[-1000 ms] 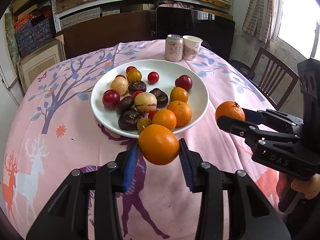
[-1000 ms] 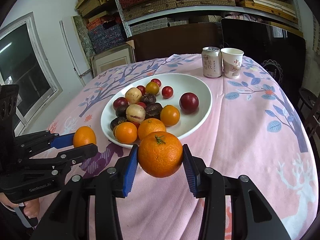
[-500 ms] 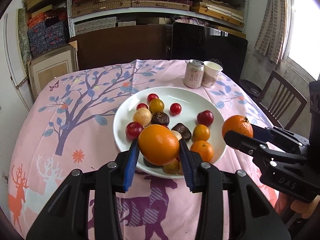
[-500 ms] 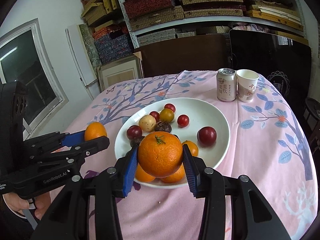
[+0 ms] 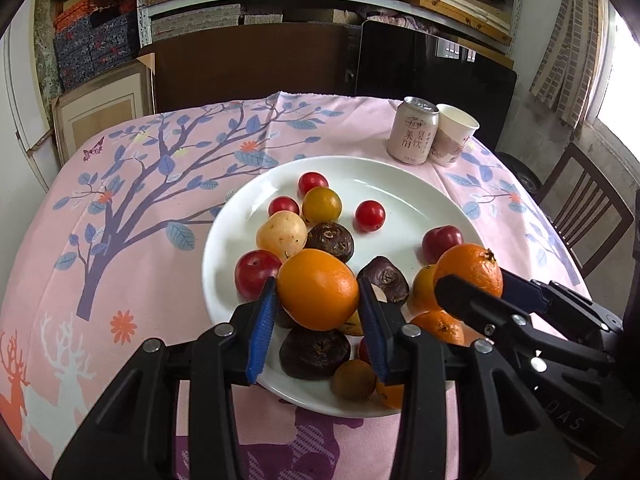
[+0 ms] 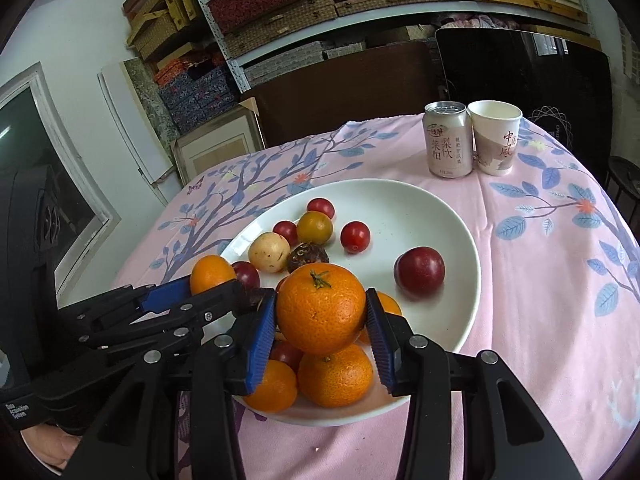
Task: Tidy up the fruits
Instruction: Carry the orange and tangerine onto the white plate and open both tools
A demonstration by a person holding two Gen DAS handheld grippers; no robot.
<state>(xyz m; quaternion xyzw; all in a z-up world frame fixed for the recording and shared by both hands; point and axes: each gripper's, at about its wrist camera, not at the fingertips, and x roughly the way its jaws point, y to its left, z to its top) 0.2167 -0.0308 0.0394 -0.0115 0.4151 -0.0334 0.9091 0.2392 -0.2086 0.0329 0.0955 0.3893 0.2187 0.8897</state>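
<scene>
A white plate [image 5: 400, 184] on the pink tablecloth holds several fruits: oranges, red plums, cherry tomatoes, a yellow fruit and dark brown ones. My left gripper [image 5: 318, 300] is shut on an orange [image 5: 318, 288] above the plate's near side. My right gripper [image 6: 320, 316] is shut on another orange [image 6: 320, 308], also over the plate [image 6: 440, 216] above loose oranges [image 6: 334, 376]. The right gripper's orange shows in the left wrist view [image 5: 470, 268]; the left gripper's orange shows in the right wrist view [image 6: 212, 274].
A drink can [image 5: 414, 136] and a paper cup [image 5: 454, 140] stand beyond the plate at the table's far right. A wooden chair [image 5: 584, 216] stands to the right. Shelves with boxes fill the back wall.
Both grippers moved forward from in front of the plate to over its near part, each still holding its orange.
</scene>
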